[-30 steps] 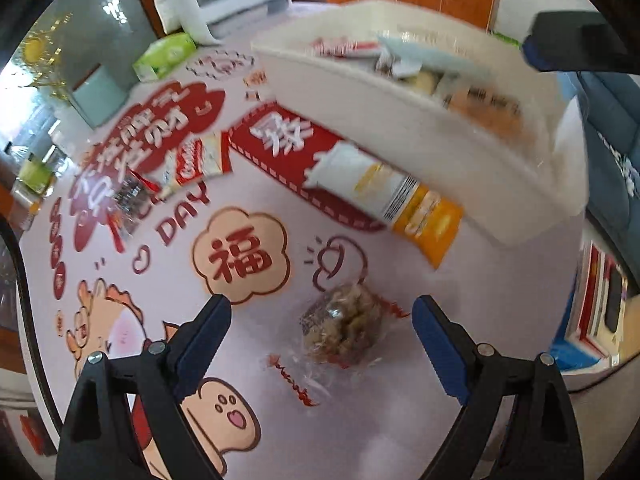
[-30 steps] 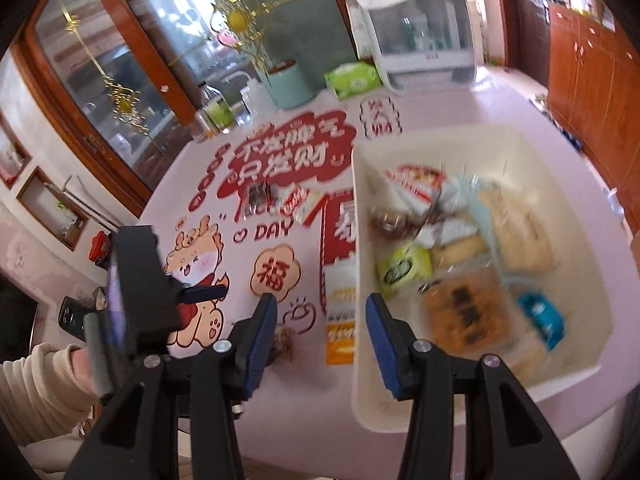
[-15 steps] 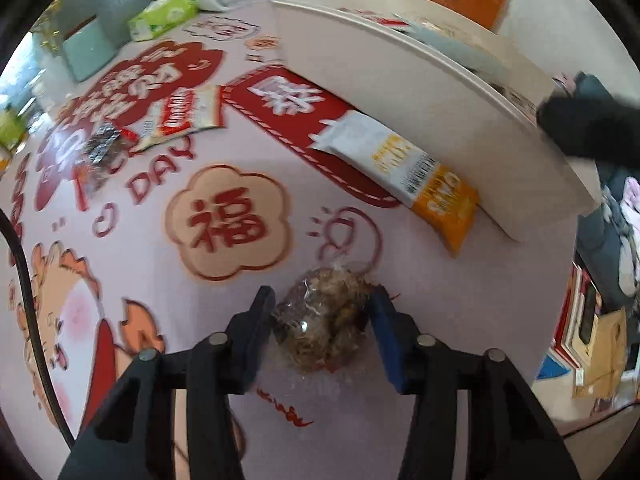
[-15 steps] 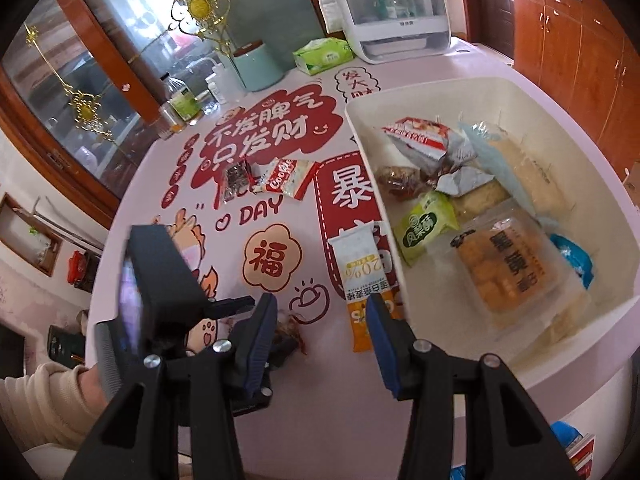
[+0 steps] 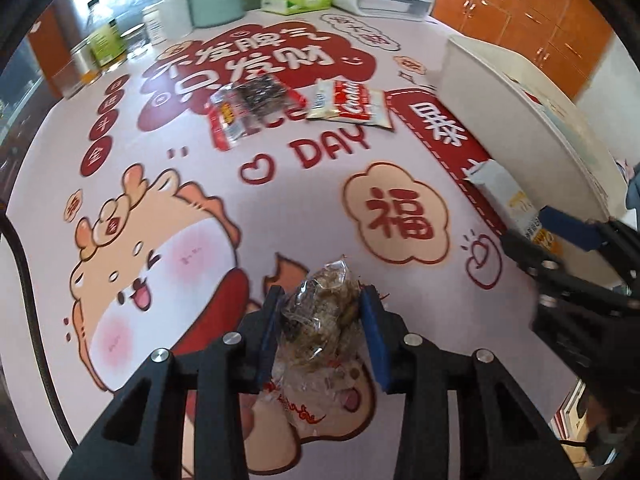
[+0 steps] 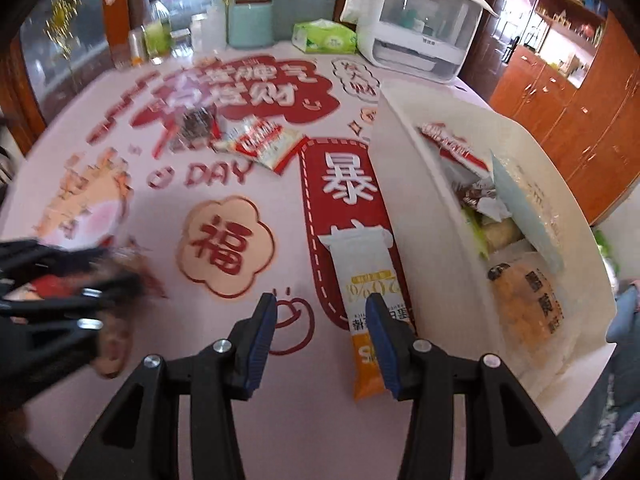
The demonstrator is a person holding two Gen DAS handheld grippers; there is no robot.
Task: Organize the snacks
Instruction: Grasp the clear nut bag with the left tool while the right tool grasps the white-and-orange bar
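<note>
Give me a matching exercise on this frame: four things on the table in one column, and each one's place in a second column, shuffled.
Things:
1. clear-wrapped brown snack
2. white and orange packet
3. red and white wrapper
4. green tissue pack

Places:
A. at the table's far edge, beside the white appliance
B. flat beside the white bin's outer wall
C. between the left gripper's closing jaws
D. next to the dark clear-wrapped snack, above "DAY"

Pairs: 1-C, 2-B, 3-D, 4-A
</note>
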